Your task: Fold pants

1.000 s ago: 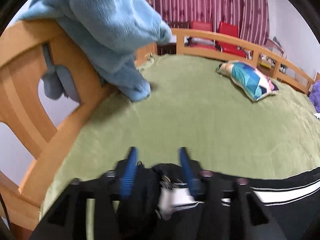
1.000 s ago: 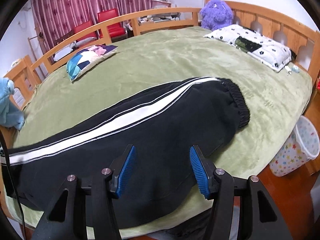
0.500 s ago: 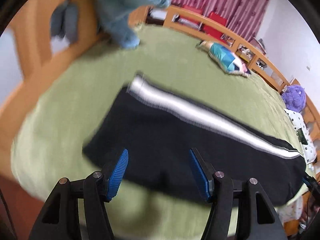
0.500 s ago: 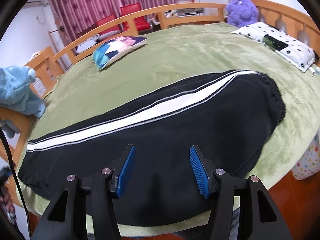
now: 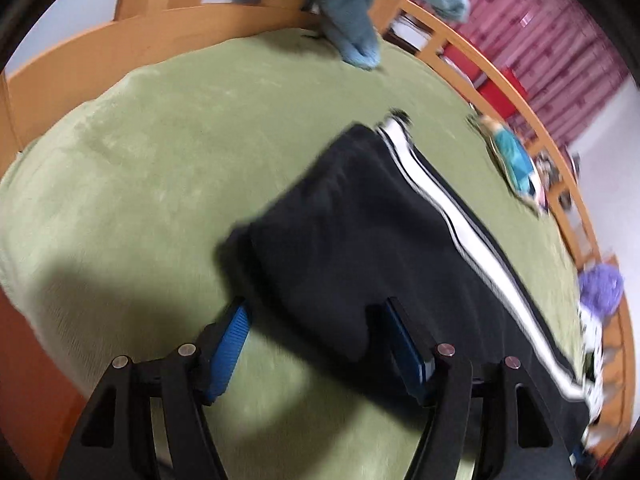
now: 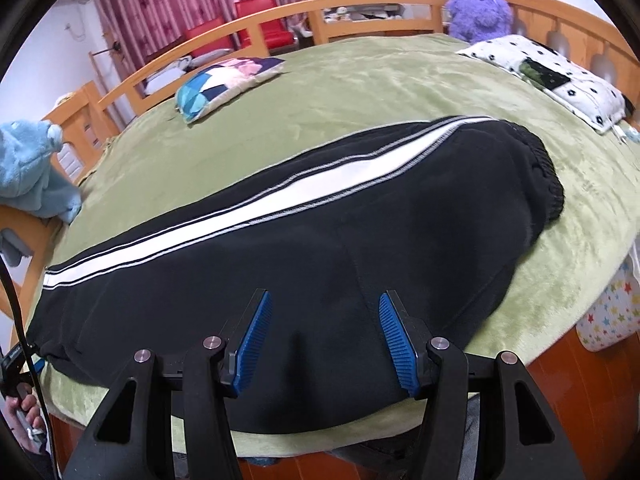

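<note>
The left tool [image 5: 316,340] fills the bottom of the left wrist view, its jaws opening, blue pads [image 5: 230,346] apart with nothing pinched. The cuff end of the black pants [image 5: 360,240] lies between and just beyond them on the green bed cover [image 5: 140,160]. The whole view is motion-blurred, so the pants' hem is a soft dark edge, and the white side stripe [image 5: 452,216] runs toward the lower right until the frame rim cuts it off. At the top, a pale blue plush blanket [image 5: 360,20] hangs over the wooden bed rail [image 5: 120,44], only partly in frame. A patterned cushion [image 5: 516,164] and a purple plush toy [image 5: 600,288] at the right edge are smeared and hard to read. Striped red curtains [image 5: 560,40] fill the upper right.

In the right wrist view, the right tool [image 6: 324,336] sits bottom centre, jaws spread and empty, hovering over the seat of the pants [image 6: 340,248], which stretch from the lower left to the ribbed waistband [image 6: 548,184] at centre right. Their near edge is hidden behind the tool's black arms. The bed cover [image 6: 360,92] carries the cushion [image 6: 228,80] and a white spotted pillow [image 6: 548,76]; the purple toy [image 6: 478,10] leans on the headboard. Red chairs [image 6: 256,20] stand before the curtains. A star-print bin [image 6: 612,312] is cut off at the right edge, and a hand [image 6: 24,408] shows dimly in the lower left corner.
</note>
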`<state>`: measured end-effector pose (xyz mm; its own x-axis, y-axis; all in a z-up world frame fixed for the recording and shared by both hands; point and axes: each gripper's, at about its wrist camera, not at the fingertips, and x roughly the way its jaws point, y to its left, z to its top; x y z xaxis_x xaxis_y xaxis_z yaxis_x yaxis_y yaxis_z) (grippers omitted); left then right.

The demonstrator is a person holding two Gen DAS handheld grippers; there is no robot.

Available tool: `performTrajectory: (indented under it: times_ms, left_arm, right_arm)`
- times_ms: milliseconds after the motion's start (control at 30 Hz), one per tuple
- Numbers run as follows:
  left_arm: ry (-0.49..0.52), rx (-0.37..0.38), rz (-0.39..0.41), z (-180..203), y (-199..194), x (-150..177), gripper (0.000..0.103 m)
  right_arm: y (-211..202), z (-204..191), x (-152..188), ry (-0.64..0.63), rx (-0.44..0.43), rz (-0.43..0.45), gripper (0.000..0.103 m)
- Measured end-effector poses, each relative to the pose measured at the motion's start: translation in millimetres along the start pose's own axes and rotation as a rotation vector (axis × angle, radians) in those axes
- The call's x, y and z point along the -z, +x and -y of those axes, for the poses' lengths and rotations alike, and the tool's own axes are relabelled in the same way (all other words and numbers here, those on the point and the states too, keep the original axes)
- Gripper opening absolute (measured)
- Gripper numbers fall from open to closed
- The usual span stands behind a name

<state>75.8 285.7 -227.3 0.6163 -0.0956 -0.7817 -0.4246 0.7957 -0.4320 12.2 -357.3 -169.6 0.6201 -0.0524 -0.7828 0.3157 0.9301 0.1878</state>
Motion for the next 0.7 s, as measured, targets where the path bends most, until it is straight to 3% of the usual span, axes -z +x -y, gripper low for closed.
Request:
performTrajectory:
  times_ms: [67,100,133,233,300,400,467,500,600,700]
  left_arm:
    - [-0.037,0.007,0.01,-2.2,7.3,-12.1,0.061]
    - [-0.042,0.013,0.014,-2.6,7.3,-17.3,0.046]
    - [-0.021,0.007,0.033,-0.9,1.7,-26.1,0.011]
    - [-0.012,0.142,0.087,0.6,-31.3,-45.5,0.011]
    - [0.019,0.15,0.097,5.8,-45.4,-50.4,0.012]
    - [0.057,0.044,0.069,9.0,-34.8,-39.3,0.017]
    - [0.058,-0.1,-0.024,4.2,-9.8,-28.5,0.035]
    - [0.052,-0.157,-0.075,2.1,-0.6,-24.0,0.037]
    - [0.062,-0.17,-0.038,9.1,-12.7,-12.8,0.041]
    - [0.143,-0.187,-0.008,40.1,-28.6,-2.4,0.059]
  right_arm:
    - [2.4,2.0,1.1,0.016,0.013,-0.005,0.057]
    - [4.0,2.2,1.7,0.025,0.012,-0.011,0.057]
    - [4.2,2.3,2.4,0.03,0.009,-0.014,0.056]
    - [3.1,-1.5,1.5,0.031,0.008,-0.006,0.056]
    - [0.1,-3.5,1.8,0.024,0.005,0.004,0.056]
    - [-1.1,-2.4,3.4,0.017,0.003,0.008,0.056]
    - [0.3,2.3,5.6,0.019,-0.005,0.004,0.057]
    - [0.6,5.8,6.7,0.022,-0.004,0.004,0.056]
    - [-0.4,21.3,7.9,0.04,-0.003,0.011,0.056]
    - [-6.1,42.6,6.3,0.069,0.009,0.041,0.057]
